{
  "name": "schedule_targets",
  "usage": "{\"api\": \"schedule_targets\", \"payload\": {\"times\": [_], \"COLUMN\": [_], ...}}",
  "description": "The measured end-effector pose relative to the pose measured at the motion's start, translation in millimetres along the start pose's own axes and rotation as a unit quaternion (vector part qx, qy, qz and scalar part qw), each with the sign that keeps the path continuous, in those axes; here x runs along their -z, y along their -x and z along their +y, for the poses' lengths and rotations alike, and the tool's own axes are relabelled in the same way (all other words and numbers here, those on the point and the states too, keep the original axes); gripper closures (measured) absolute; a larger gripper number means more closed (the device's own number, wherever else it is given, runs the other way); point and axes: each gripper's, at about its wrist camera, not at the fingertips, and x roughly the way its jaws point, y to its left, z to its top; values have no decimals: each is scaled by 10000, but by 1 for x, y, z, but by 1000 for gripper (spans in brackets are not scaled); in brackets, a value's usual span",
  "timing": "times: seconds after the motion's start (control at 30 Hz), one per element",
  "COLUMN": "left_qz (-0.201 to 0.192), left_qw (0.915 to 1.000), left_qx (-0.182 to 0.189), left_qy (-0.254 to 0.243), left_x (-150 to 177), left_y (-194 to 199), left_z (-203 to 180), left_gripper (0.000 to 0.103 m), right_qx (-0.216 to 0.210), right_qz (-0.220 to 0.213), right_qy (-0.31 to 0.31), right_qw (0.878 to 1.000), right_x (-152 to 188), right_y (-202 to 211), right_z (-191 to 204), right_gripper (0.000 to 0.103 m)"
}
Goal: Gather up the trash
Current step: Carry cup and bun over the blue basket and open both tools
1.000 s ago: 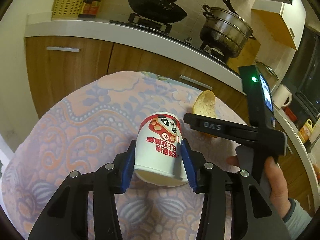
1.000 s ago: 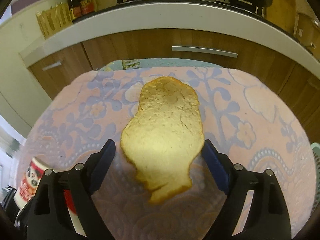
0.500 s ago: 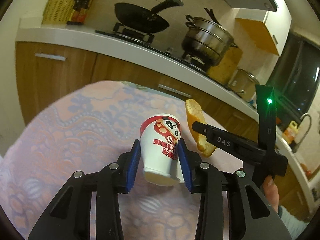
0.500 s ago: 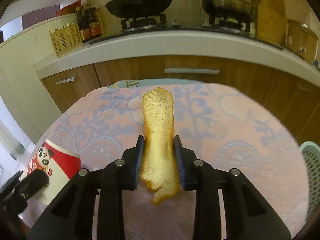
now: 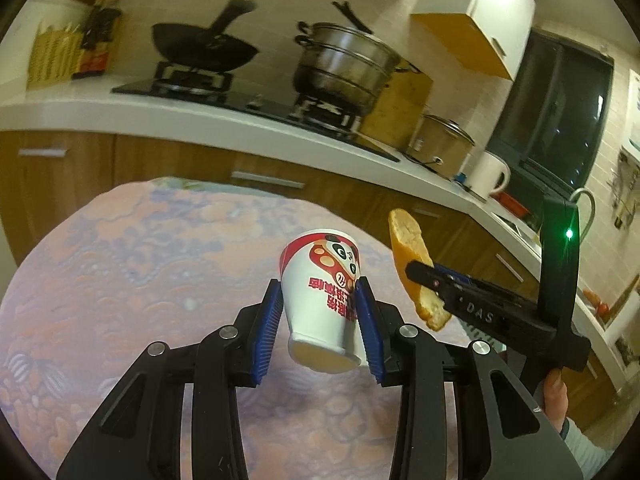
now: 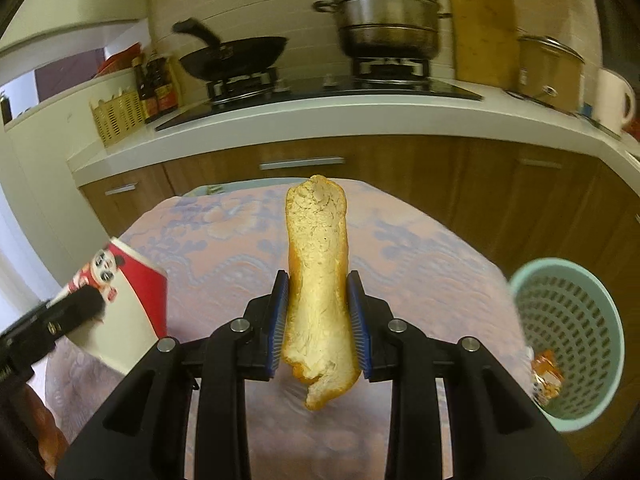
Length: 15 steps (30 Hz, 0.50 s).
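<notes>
My left gripper [image 5: 318,298] is shut on a white and red paper cup with a panda print [image 5: 320,292], held bottom towards the camera above the table. The cup also shows in the right wrist view [image 6: 116,304]. My right gripper [image 6: 318,300] is shut on a slice of bread [image 6: 318,280], held on edge above the table. In the left wrist view the bread [image 5: 412,264] and the right gripper [image 5: 424,276] are to the right of the cup. A light green mesh waste basket [image 6: 576,344] with a wrapper inside stands low at the right of the table.
The table has a pink and lilac patterned cloth [image 5: 140,280]. Behind it runs a kitchen counter [image 6: 320,116] with wooden cabinets, a black wok [image 5: 200,50], a steel steamer pot [image 5: 344,68], a white kettle [image 5: 490,176] and a yellow basket [image 6: 116,116].
Both grippers have risen from the table with their loads. The right gripper closed on the bread, which turned from flat to on edge. The waste basket has come into the right wrist view.
</notes>
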Motion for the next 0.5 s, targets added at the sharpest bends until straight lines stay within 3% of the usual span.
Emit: {"api": "schedule_targets", "payload": {"times": [0.5], "left_qz": [255], "left_qw": [9962], "left_qx": [424], "left_qy": [-712], "left_x": [-11], "left_y": [-51], "left_z": [-88], "left_gripper": [67], "right_qx": [456], "right_qz": [-114], "right_qy": [-645], "right_qw": [9968], "right_x": [19], "right_y": [30], "right_z": [-95], "right_gripper": [77]}}
